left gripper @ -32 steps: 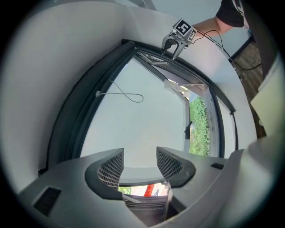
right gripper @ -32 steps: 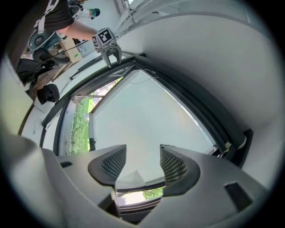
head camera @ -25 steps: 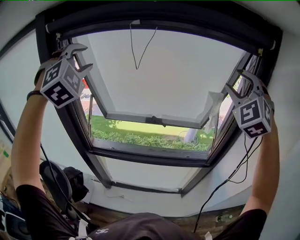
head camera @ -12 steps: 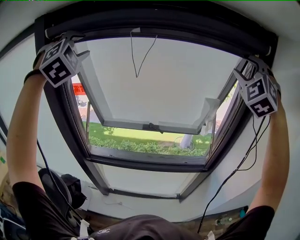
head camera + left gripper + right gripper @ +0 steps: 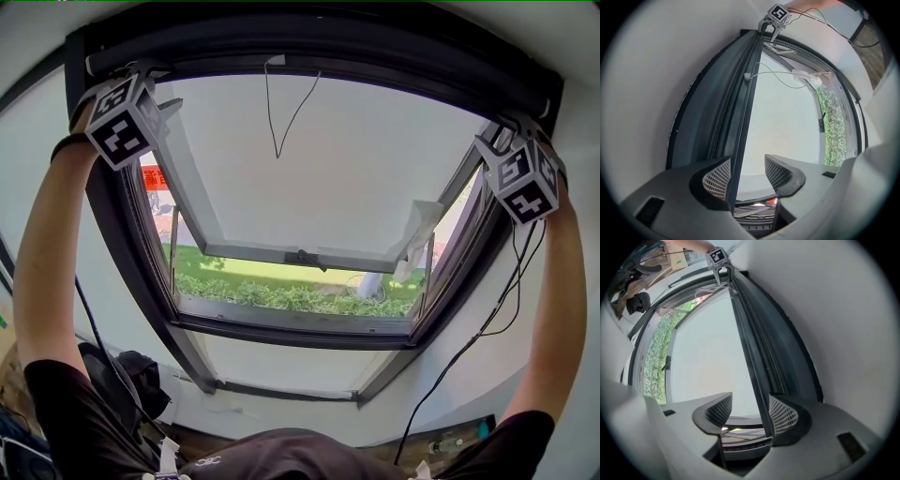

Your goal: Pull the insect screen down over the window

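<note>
At the top of a sloping roof window, the head view showed the insect screen (image 5: 375, 58) rolled up in its dark housing along the far edge of the frame, not yet drawn down over the opening. The person's two bare forearms reached up to its ends: the left gripper (image 5: 157, 86) at the far left corner and the right gripper (image 5: 502, 131) at the far right corner. A thin cord (image 5: 281, 122) hung in a loop from the middle of the housing. Below it the window sash (image 5: 309, 255) stood tilted outward, with a green hedge (image 5: 281, 292) visible beyond. In the left gripper view, the jaws stood spread, and the screen's dark bar ran between them, close along the left pad (image 5: 717, 177) and clear of the other pad, away to the right gripper at the far end. In the right gripper view, the jaws also stood spread; the same bar passed between them just beside the right pad (image 5: 783, 417), well apart from the left one, and led to the left gripper in the distance.
</note>
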